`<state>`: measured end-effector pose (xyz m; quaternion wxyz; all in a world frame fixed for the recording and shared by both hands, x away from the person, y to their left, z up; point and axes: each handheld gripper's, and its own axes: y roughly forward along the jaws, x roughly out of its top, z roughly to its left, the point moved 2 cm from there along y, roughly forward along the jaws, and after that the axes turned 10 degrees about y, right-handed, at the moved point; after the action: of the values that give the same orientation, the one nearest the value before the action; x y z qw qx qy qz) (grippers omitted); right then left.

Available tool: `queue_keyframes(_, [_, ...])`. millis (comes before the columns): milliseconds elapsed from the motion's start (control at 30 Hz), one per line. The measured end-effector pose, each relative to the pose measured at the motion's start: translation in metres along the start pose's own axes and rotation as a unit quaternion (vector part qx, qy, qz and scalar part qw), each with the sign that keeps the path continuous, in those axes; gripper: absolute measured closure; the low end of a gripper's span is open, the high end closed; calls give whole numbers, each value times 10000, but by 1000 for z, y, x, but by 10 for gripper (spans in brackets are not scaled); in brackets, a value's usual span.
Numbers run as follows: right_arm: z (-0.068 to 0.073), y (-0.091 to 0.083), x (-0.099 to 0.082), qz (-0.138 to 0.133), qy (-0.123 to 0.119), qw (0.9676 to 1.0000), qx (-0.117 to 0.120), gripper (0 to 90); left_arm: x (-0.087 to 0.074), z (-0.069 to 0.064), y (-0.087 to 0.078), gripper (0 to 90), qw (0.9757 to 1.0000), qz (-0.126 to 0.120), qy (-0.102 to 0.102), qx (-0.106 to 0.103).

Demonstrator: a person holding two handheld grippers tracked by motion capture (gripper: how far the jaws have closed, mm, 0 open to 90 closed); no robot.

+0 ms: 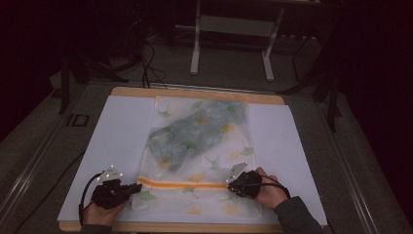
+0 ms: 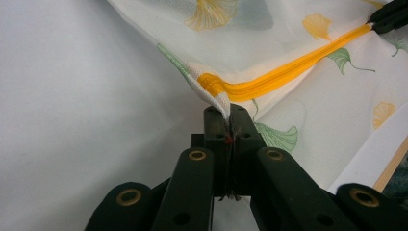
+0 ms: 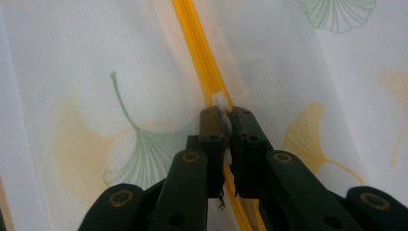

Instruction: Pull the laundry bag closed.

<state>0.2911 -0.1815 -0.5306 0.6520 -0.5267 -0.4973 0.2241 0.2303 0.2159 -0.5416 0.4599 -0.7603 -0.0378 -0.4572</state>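
Note:
A white mesh laundry bag [image 1: 204, 146] printed with ginkgo leaves lies flat on the table, a greenish garment [image 1: 195, 134] showing through it. An orange zipper [image 1: 182, 184] runs across its near end. My left gripper [image 1: 136, 187] is shut on the bag's fabric at the zipper's left end [image 2: 214, 85], pinching the corner between its jaws [image 2: 230, 115]. My right gripper [image 1: 232, 184] is shut on the white zipper pull [image 3: 220, 102] at the zipper's right end, the orange zipper [image 3: 197, 53] stretching away ahead of it.
White paper sheets [image 1: 117, 146] cover a wooden board [image 1: 195, 92] under the bag. Beyond the board are dark floor, cables and a white table frame [image 1: 234, 34]. The other gripper's tip [image 2: 389, 17] shows at the far end of the zipper.

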Motion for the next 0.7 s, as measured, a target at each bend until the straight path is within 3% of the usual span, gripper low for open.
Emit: queue_keyframes(700, [-16, -13, -27, 143, 224, 9995, -171, 844, -1, 1, 0, 886, 10000, 10, -12, 5])
